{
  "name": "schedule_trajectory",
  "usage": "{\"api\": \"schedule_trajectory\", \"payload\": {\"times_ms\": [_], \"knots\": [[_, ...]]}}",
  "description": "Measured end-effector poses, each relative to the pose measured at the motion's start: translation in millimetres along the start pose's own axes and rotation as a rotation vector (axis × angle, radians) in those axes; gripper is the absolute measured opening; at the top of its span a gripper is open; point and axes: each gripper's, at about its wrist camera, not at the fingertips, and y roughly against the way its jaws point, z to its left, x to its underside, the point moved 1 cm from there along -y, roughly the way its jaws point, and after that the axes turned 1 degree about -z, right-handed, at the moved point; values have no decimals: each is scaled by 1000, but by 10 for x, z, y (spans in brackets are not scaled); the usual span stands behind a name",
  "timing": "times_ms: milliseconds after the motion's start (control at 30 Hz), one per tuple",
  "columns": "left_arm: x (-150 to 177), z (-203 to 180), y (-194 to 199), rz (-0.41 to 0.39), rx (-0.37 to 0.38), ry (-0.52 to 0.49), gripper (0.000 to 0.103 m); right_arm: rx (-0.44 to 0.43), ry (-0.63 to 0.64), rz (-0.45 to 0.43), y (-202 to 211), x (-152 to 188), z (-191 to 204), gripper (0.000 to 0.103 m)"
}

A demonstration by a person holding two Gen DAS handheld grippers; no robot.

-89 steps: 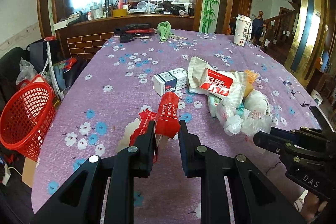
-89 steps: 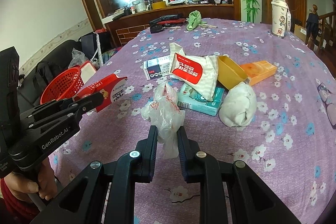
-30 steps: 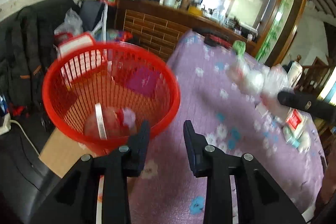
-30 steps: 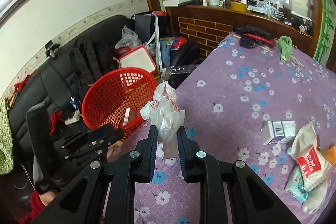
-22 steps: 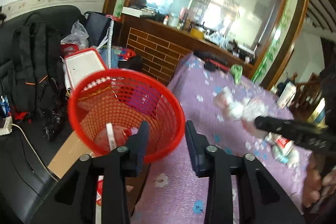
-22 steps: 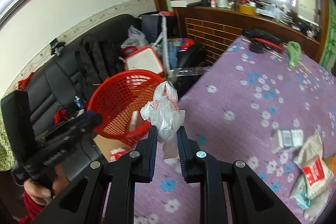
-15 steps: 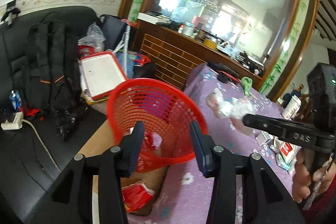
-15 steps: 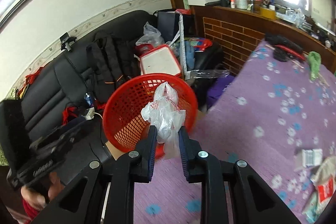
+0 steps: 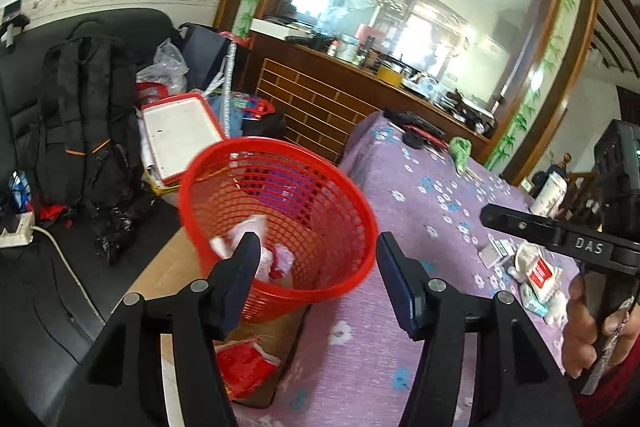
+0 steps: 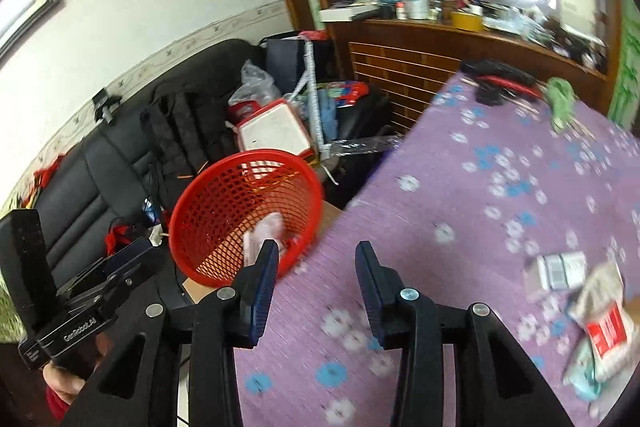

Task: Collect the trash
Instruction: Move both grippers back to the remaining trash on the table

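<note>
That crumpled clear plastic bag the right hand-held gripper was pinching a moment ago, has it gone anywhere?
Yes. It has left the right hand-held gripper, whose jaws have just been opening, empty; it seems to have dropped into the red basket.

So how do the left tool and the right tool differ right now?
Left tool: jaws have just been opening and stand wider, framing the red basket. Right tool: jaws have also just been opening but are narrower, over the purple tablecloth edge beside the basket. Both are open and empty.
</note>
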Motion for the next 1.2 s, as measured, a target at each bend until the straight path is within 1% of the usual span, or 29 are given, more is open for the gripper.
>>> {"api": "schedule_trajectory", "payload": {"times_ms": [167, 233, 433, 633, 733, 867, 933, 1033, 1100, 1167, 1200], "knots": [[48, -339, -32, 16, 26, -57, 62, 22, -40, -8, 287, 241, -304, 43], [68, -504, -58, 23, 38, -85, 63, 42, -65, -19, 448, 375, -482, 43], [181, -1060, -220, 78, 93, -171, 64, 108, -158, -45, 878, 738, -1031, 44], [382, -1783, -453, 158, 163, -273, 64, 212, -291, -91, 1371, 1112, -1711, 44], [481, -2117, -567, 199, 191, -318, 65, 256, -350, -114, 1565, 1260, -1985, 44], [637, -2618, -775, 289, 248, -344, 69, 276, -422, -139, 1750, 1446, -2257, 45], [682, -2831, -895, 335, 262, -327, 72, 279, -449, -149, 1818, 1515, -2365, 46], [707, -3079, -1060, 401, 296, -267, 73, 267, -487, -174, 1951, 1620, -2509, 48], [692, -3195, -1192, 446, 302, -190, 77, 264, -503, -189, 2010, 1664, -2569, 49], [688, -3276, -1360, 504, 318, -76, 86, 262, -515, -201, 2058, 1713, -2619, 50], [691, -3294, -1441, 525, 315, -24, 87, 259, -522, -205, 2083, 1734, -2644, 50]]}}
